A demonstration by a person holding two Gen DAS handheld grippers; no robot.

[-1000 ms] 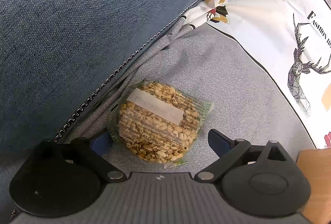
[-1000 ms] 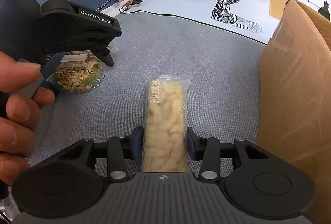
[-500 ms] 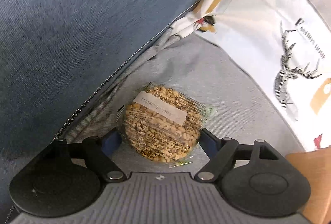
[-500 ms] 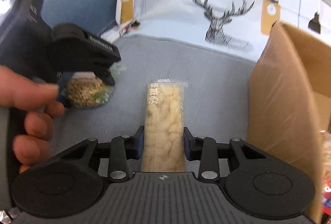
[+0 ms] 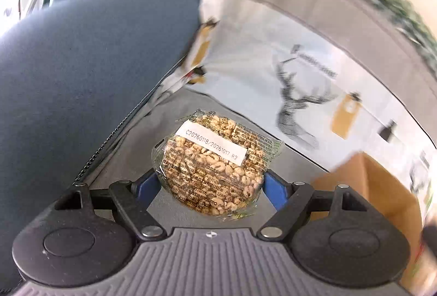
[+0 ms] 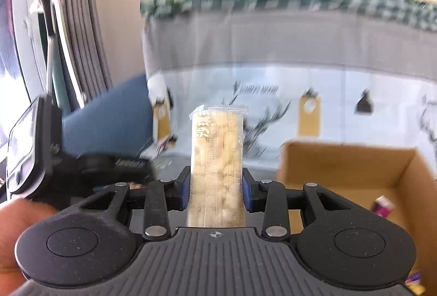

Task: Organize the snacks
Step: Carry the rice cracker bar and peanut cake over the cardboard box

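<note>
Left gripper (image 5: 211, 182) clamped on round puffed-grain snack pack (image 5: 215, 163), blue pads pressing both sides — pack held clear above grey seat (image 5: 180, 110), near blue cushion (image 5: 82, 72). Right gripper (image 6: 215, 188) clamped on long snack bar (image 6: 217, 159), bar pointing forward, level — cardboard box (image 6: 341, 167) open just right.

Left gripper (image 5: 210, 182), right gripper (image 6: 215, 189): apparently clamped.

Each view is taken from just behind its own claw, looking forward along the fingers. The left view is aimed slightly down, close over the grey seat (image 5: 196, 110); the right view is levelled toward the backrest. The deer-print cloth (image 5: 295, 104) and the cardboard box (image 6: 355, 173) are shared by both.
</note>
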